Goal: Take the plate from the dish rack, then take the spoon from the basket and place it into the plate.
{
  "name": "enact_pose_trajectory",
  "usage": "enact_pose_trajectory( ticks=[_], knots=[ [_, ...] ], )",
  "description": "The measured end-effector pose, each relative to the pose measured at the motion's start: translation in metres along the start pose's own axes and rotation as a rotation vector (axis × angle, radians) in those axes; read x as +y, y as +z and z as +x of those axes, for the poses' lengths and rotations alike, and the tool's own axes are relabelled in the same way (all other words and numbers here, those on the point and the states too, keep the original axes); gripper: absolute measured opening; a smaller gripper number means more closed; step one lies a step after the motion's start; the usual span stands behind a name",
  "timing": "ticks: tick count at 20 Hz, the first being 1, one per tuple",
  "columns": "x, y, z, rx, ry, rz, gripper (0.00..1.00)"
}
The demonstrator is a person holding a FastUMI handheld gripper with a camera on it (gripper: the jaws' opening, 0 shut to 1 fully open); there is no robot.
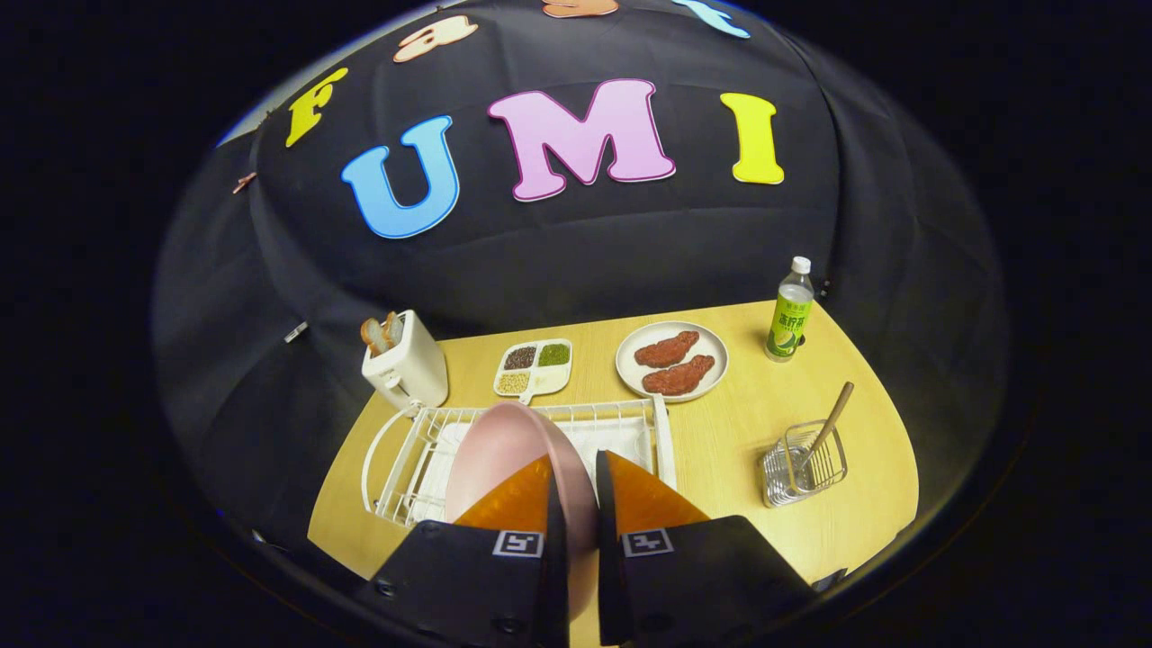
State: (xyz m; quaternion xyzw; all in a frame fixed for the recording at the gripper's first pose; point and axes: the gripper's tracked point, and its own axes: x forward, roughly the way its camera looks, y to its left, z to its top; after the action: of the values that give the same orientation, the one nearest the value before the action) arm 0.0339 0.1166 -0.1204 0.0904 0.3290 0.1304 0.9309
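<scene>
Pink plate (504,450) sits clamped edge-on between nearly closed jaws of the gripper (576,477), above the dish rack (630,423).

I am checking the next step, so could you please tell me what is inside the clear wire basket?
A wooden-handled spoon stands tilted in the clear wire basket, its handle sticking out above the rim. The wires blur its bowl. The gripper is shut on the pink plate.

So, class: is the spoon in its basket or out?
In: the spoon stands in the wire basket; the gripper grips the pink plate.
</scene>
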Motion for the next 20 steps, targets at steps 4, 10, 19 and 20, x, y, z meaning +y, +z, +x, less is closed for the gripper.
enact_pose_trajectory(
  ticks=[4, 10, 19, 20],
  knots=[
    [-0.02, -0.071, -0.036, 0.115, 0.094, 0.084, 0.17],
    [-0.056, -0.153, -0.037, 0.213, 0.144, 0.183, 0.17],
    [-0.099, -0.219, 0.017, 0.278, 0.142, 0.305, 0.17],
    [-0.1, -0.221, 0.015, 0.275, 0.148, 0.329, 0.17]
  ],
)
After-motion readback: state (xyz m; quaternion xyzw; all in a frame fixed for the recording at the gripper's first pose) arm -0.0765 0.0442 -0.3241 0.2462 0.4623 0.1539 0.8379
